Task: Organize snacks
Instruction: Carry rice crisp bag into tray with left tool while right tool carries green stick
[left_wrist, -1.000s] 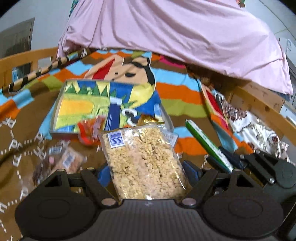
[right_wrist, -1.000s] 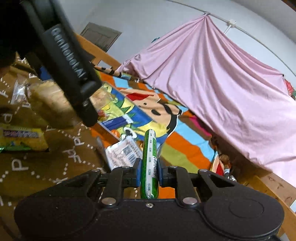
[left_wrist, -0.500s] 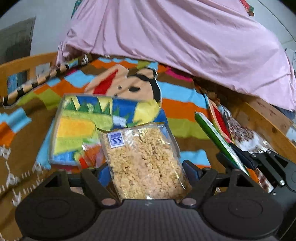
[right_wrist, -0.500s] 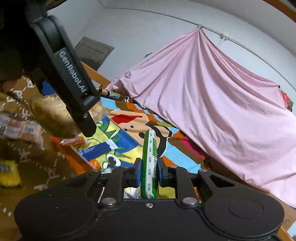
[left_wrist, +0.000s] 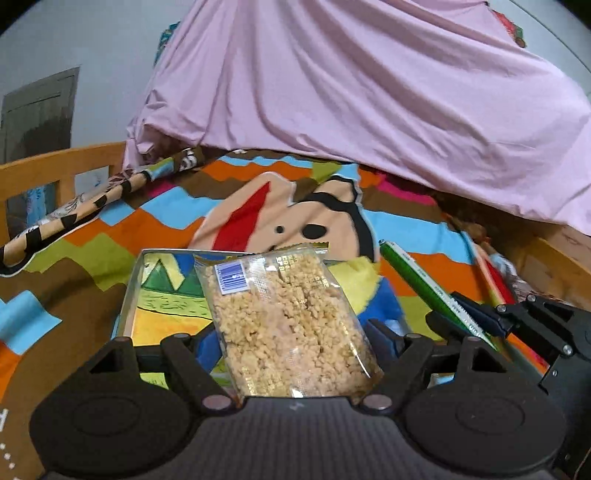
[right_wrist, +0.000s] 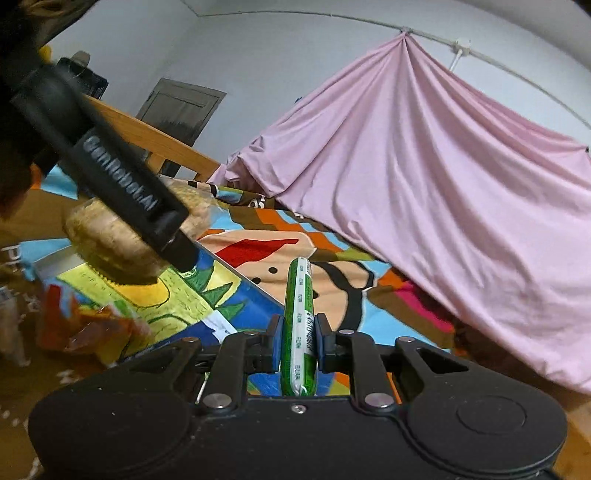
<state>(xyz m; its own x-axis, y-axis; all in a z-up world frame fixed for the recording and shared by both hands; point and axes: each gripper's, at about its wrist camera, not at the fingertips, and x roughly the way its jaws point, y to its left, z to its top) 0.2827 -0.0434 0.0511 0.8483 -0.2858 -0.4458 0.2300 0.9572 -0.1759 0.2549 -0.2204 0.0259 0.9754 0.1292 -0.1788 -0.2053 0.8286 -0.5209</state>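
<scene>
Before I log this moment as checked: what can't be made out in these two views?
- Left wrist view: the near end of the crumb snack bag is hidden behind the gripper body.
- Left wrist view: the tray interior is mostly covered by that bag.
- Right wrist view: the packets at the left edge are motion-blurred, unreadable.
- Right wrist view: the print on the green stick is too small.

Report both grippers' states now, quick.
Left gripper: closed on the bag of puffed rice snack.
Right gripper: closed on the green stick pack.
</scene>
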